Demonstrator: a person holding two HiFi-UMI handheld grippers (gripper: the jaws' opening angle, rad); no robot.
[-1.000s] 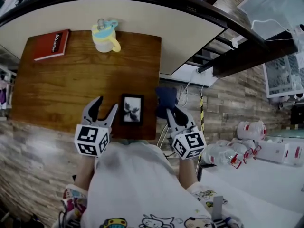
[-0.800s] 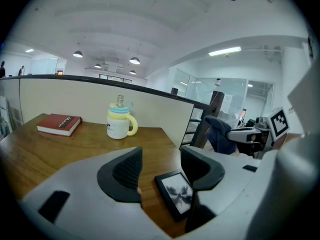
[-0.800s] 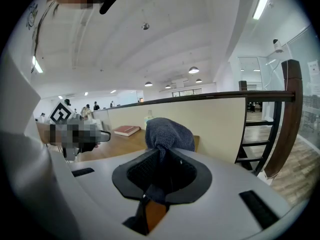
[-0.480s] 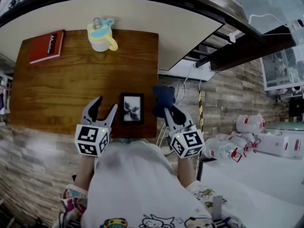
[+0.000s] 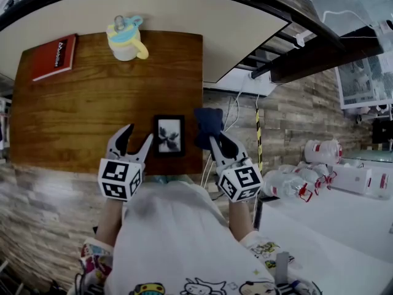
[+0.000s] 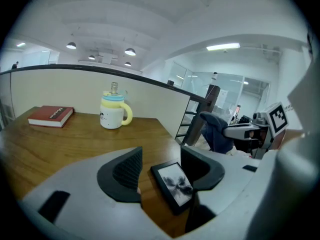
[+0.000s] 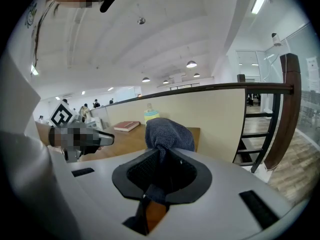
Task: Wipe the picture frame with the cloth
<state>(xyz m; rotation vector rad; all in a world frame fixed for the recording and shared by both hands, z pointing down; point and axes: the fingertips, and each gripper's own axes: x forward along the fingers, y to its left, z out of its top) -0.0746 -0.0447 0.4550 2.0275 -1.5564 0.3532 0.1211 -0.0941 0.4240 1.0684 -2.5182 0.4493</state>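
Right hand-held gripper [image 5: 220,142] clamps the cloth [image 5: 207,121] at the table [image 5: 73,115] edge; left hand-held gripper [image 5: 138,135] gapes beside the picture frame [image 5: 169,135].

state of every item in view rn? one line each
picture frame: lying flat, face up
cloth: bunched, clamped in right gripper
right gripper: shut on cloth
left gripper: open, empty
mug: upright, lid on
book: closed, lying flat

Wooden table [image 5: 80,118], cream partition [image 5: 236,35], plank floor [image 5: 298,125], round ceiling lights [image 6: 130,51]
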